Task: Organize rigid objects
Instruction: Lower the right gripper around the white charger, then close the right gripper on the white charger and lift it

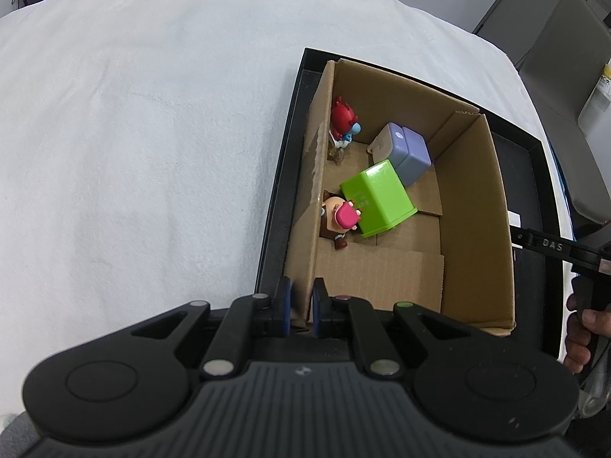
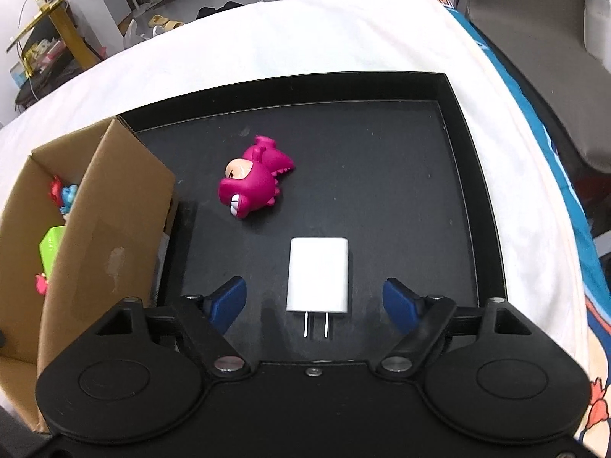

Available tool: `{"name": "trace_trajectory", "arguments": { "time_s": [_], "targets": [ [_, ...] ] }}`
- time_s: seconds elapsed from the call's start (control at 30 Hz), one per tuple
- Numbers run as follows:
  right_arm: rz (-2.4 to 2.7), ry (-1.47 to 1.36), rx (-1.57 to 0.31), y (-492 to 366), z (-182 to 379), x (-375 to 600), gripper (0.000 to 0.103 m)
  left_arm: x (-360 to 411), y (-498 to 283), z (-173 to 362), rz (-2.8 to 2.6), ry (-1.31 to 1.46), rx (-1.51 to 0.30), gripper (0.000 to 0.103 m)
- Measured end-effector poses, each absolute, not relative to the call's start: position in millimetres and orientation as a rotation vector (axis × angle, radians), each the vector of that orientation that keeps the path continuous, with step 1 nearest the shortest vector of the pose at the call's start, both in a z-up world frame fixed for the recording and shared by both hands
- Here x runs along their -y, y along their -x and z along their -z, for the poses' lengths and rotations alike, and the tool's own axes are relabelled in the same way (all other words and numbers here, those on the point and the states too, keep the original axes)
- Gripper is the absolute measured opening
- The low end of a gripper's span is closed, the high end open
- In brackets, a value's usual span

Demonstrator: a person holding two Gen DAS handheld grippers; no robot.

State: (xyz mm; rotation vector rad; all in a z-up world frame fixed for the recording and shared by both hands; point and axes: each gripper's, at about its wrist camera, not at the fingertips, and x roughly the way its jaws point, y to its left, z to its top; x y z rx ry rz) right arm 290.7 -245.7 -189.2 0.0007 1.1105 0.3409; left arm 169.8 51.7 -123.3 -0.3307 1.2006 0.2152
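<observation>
The left tool (image 1: 301, 301) is pinched on the cardboard box (image 1: 473, 198) wall, steadying it. The right tool (image 2: 314, 299) gapes wide and empty around the white charger (image 2: 318, 274), with the pink dinosaur (image 2: 254, 183) at eleven o'clock on the black tray (image 2: 382, 160).

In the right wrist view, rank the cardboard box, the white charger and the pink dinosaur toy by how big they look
1. cardboard box, clearly largest, though cut off at the frame edge.
2 and 3. white charger and pink dinosaur toy look about alike; the charger lies nearer the camera, so I won't rank them.
</observation>
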Motion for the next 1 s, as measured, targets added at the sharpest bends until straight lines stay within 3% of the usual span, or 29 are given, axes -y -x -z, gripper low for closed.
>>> {"name": "trace_trajectory", "arguments": {
  "time_s": [0.37, 0.4, 0.43, 1.0],
  "targets": [
    [-0.3, 0.014, -1.107, -295.8, 209.8, 236.5, 0.064, -51.4, -170.1, 123.3, -0.215, 0.329, -1.201, 0.01],
    [-0.293, 0.02, -1.102, -295.8, 209.8, 236.6, 0.055, -51.5, -170.1, 123.4, -0.215, 0.328, -1.201, 0.01],
    [-0.289, 0.026, -1.095, -295.7, 209.0, 236.9, 0.038, -51.4, -170.3, 123.6, -0.216, 0.329, -1.202, 0.01],
    [-0.356, -0.099, -1.034, -290.2, 167.8, 249.3, 0.036, -55.5, -174.2, 123.6, -0.181, 0.318, -1.232, 0.009]
  ]
}}
